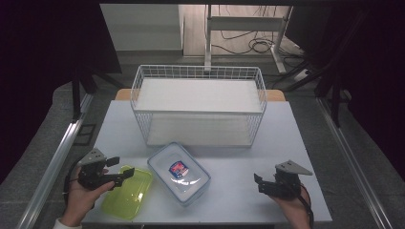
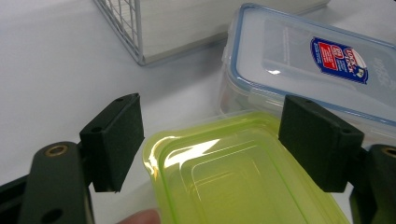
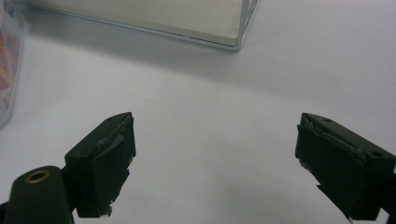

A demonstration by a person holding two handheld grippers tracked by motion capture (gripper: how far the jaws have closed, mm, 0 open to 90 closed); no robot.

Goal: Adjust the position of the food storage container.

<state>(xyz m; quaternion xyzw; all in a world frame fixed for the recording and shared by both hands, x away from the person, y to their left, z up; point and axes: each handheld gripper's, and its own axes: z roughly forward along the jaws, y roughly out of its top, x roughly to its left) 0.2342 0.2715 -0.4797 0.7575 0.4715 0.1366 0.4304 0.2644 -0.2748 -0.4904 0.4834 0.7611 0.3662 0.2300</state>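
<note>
Nearest me, my left gripper hovers with jaws spread wide over the translucent yellow-green plastic lid beside the clear lidded plastic box, while my right gripper waits released.

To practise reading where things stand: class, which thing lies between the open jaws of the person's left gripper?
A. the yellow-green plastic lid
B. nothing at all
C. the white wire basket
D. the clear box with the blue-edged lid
A: in the left gripper view the yellow-green plastic lid lies between the two black jaws of the left gripper, which stand apart from it, while the clear box sits just beyond.
</note>
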